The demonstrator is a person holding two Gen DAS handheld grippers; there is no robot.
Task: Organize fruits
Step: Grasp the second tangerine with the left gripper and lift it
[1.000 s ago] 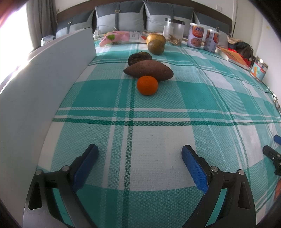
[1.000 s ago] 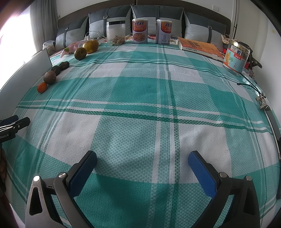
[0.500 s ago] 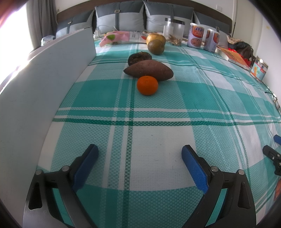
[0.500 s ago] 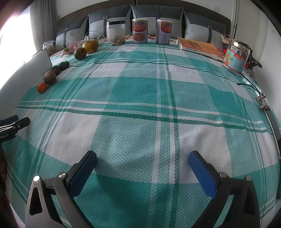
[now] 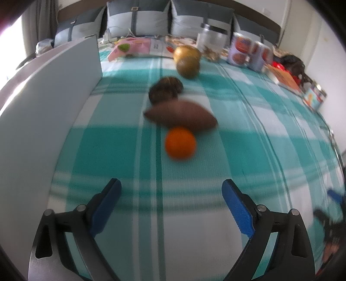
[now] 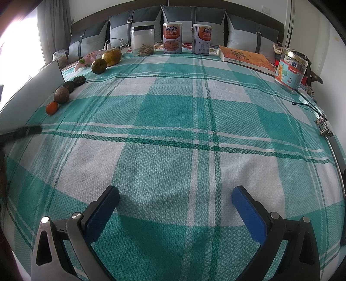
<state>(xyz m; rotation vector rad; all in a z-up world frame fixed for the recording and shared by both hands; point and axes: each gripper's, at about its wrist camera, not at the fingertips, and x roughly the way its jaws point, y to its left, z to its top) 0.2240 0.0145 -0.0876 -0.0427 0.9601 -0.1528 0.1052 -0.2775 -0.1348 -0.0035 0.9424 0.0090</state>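
Observation:
In the blurred left wrist view, a small orange [image 5: 180, 142] lies on the green plaid cloth, just ahead of my open, empty left gripper [image 5: 170, 194]. Behind the orange lie a brown sweet potato [image 5: 181, 115], a dark wrinkled fruit [image 5: 165, 89] and two yellow-green round fruits [image 5: 187, 61]. In the right wrist view the same row runs along the left: orange [image 6: 52, 107], sweet potato [image 6: 61, 95], dark fruit [image 6: 79, 81], green fruit [image 6: 99, 66]. My right gripper [image 6: 175, 198] is open and empty over bare cloth. A left gripper finger [image 6: 21, 131] shows at the left edge.
A white board [image 5: 47, 103] stands along the left. At the back are a clear jar [image 6: 142, 41], two cans [image 6: 172, 39], a book [image 6: 244, 57], a tin [image 6: 290, 72] and grey pillows [image 6: 192, 19]. A cord and keys [image 6: 323, 125] lie at the right edge.
My left gripper has moved forward toward the orange, which now looks larger and closer; its view is motion-blurred. The right gripper has not moved.

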